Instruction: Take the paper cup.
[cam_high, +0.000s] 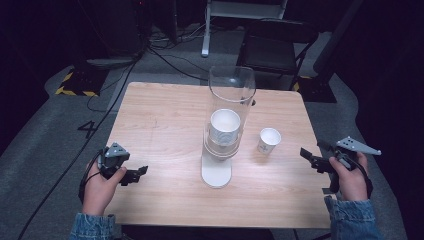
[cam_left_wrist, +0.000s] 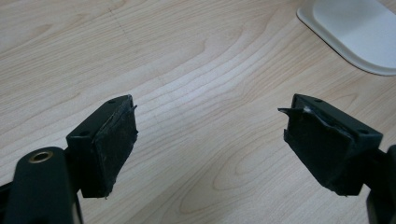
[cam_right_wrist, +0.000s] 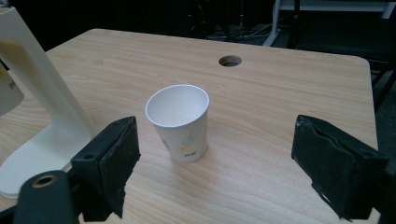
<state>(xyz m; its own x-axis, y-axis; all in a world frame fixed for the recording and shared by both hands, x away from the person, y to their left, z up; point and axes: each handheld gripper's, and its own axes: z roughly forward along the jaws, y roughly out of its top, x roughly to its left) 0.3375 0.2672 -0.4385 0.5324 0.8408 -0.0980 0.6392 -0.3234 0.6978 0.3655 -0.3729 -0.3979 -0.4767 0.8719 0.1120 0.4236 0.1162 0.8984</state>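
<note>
A white paper cup (cam_high: 269, 140) stands upright on the wooden table (cam_high: 165, 125), right of a cup dispenser (cam_high: 225, 125) with a clear tube, white cups inside and a white base (cam_high: 216, 175). My right gripper (cam_high: 306, 155) is open at the table's right edge; in the right gripper view the cup (cam_right_wrist: 180, 121) stands a little beyond the gap of the open right gripper (cam_right_wrist: 215, 140). My left gripper (cam_high: 141, 173) is open and low over the front left of the table. In the left gripper view, bare wood lies under the left gripper (cam_left_wrist: 208, 119) and the dispenser's base (cam_left_wrist: 359, 32) shows at top right.
A round cable hole (cam_right_wrist: 230, 60) is in the table behind the cup. The dispenser's white stand (cam_right_wrist: 37, 102) rises left of the cup. Beyond the table, a dark chair (cam_high: 275, 50) and cables (cam_high: 170, 55) are on the grey floor.
</note>
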